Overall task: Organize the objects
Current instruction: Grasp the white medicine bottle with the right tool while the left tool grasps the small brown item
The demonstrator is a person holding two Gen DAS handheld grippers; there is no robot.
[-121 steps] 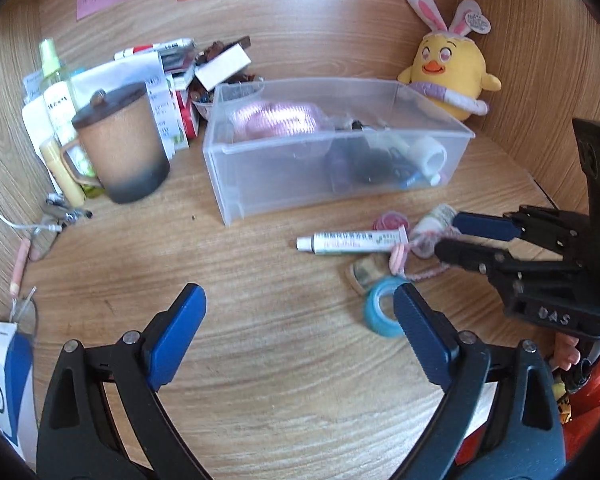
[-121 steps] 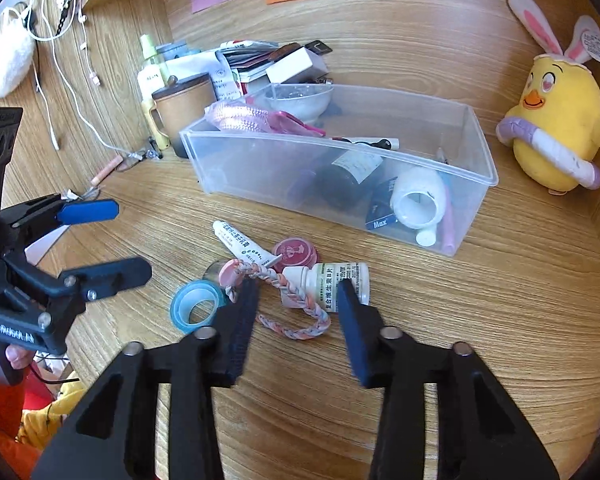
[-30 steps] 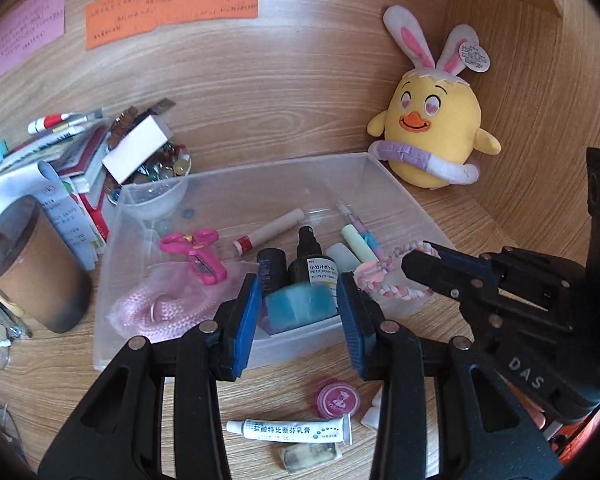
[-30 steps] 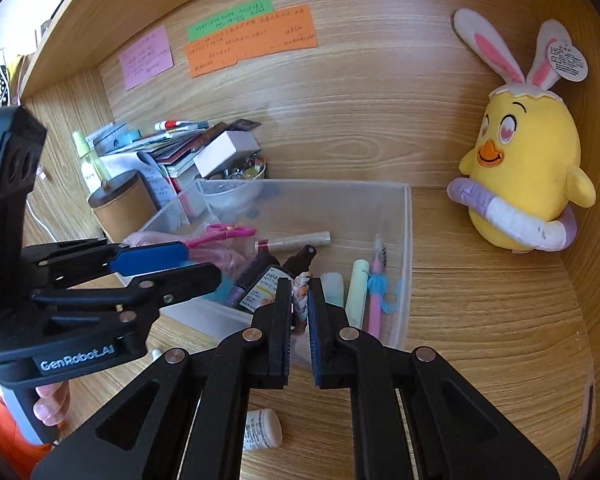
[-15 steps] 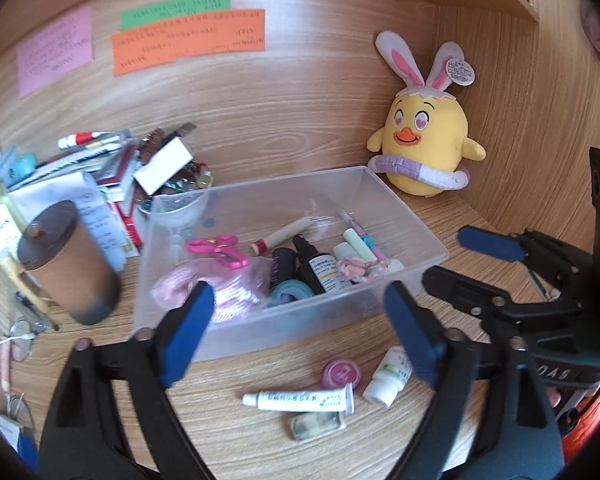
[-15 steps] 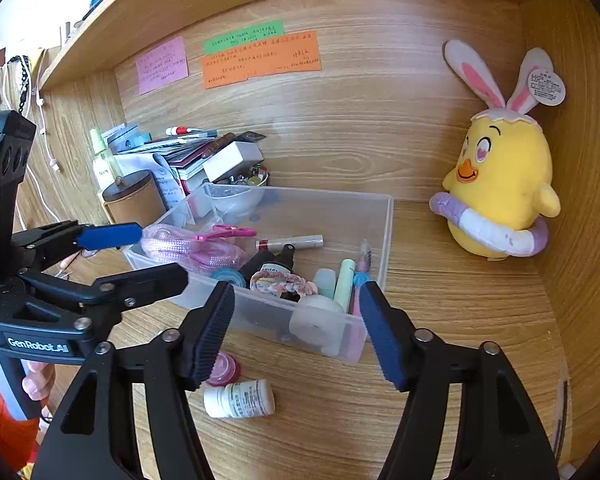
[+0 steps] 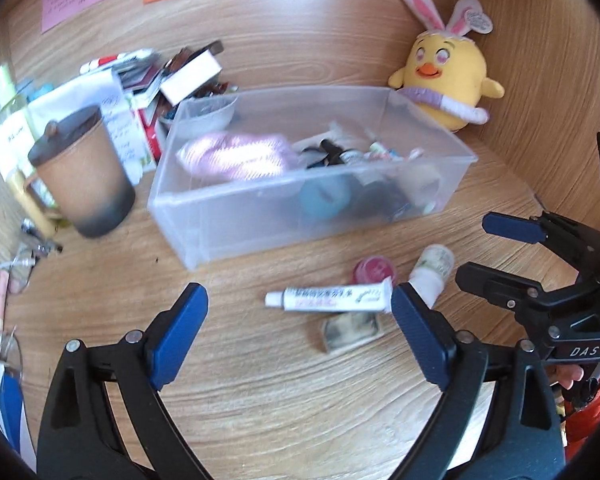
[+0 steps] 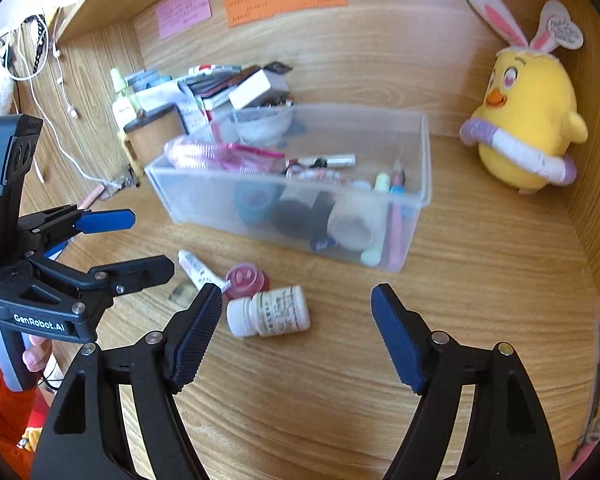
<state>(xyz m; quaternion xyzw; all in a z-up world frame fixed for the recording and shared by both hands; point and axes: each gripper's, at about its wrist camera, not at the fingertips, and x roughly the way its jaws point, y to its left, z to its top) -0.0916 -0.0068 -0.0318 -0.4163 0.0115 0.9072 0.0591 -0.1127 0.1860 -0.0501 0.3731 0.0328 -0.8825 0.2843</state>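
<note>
- Clear plastic bin [image 7: 220, 220] sits mid-counter [image 7: 260, 400], serving as the collection point; it already holds a blue tape roll [image 7: 324, 200], pink pouch [image 7: 236, 156], pens and bottles.
- Still loose on the counter just in front of the bin: ointment tube [image 7: 332, 298], round pink tin [image 7: 374, 270], white pill bottle [image 8: 268, 312] lying on its side, small flat packet [image 7: 350, 330].
- Left gripper [image 7: 300, 332]: fingers have just been opening, now spread wide, nothing between them; hovers above the tube, likely the next pick.
- Right gripper [image 8: 296, 332]: fingers have just been opening, empty, framing the pill bottle without contact.
</note>
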